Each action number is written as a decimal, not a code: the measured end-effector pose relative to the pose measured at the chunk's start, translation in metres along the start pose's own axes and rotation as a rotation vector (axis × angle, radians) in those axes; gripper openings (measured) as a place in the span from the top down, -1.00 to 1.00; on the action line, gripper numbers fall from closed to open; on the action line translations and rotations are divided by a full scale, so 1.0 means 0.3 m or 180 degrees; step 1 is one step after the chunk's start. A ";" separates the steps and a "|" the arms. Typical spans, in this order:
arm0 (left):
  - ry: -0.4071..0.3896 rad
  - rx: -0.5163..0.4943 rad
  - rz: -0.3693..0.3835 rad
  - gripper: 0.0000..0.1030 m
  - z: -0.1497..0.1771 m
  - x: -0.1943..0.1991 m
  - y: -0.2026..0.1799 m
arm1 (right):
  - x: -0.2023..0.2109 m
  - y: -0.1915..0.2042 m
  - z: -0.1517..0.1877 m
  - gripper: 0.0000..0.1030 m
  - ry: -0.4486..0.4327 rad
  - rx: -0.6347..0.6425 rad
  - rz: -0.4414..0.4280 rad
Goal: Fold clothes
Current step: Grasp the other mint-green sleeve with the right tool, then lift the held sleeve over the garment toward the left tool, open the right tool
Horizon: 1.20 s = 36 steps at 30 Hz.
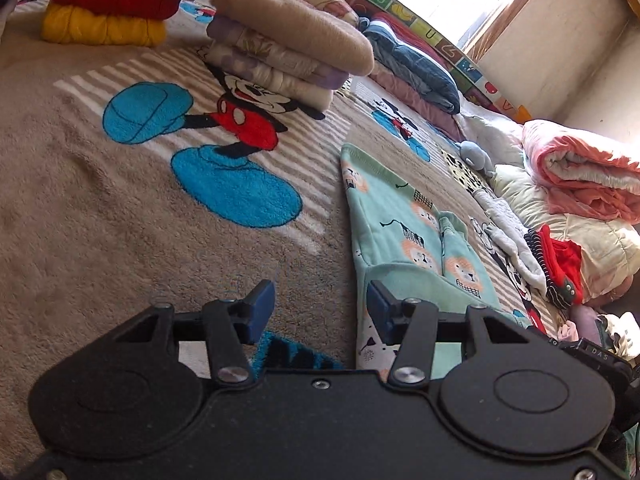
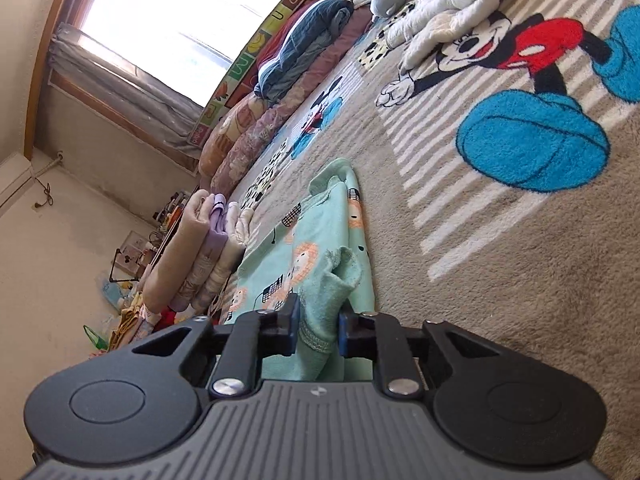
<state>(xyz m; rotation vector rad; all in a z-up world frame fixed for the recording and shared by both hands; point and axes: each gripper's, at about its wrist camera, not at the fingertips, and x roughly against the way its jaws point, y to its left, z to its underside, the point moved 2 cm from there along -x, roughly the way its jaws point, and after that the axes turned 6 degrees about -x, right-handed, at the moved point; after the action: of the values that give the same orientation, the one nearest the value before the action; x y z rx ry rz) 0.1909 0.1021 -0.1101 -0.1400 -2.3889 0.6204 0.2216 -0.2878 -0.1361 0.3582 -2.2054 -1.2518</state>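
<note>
Garment [image 1: 404, 236], mint w/ lion print, lay on the carpet [image 1: 120, 208], partly folded, one flap doubled over near the left gripper [image 1: 320, 308]. Left fingers stood wide, holding nothing, right blue pad [image 1: 378, 312] at the cloth's edge. Right gripper [image 2: 318, 328] had a bunched hem betw. its fingers; gap narrow, firm clamp not confirmed. Recommendation: secure hem fully, take matching corner w/ left, keep edges aligned, lay flat w/o dragging. Folded stack [image 1: 280, 52] sat well apart.
</note>
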 end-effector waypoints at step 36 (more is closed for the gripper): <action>0.0380 -0.1574 0.0877 0.41 0.132 -0.042 -0.278 | 0.253 -0.014 -0.181 0.82 -0.0548 -0.0011 -0.0134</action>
<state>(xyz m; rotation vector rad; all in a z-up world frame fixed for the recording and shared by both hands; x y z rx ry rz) 0.1808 0.0097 -0.1048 -0.7066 -2.3772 0.1210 0.1931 -0.3650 -0.0918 0.3070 -2.3502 -1.3537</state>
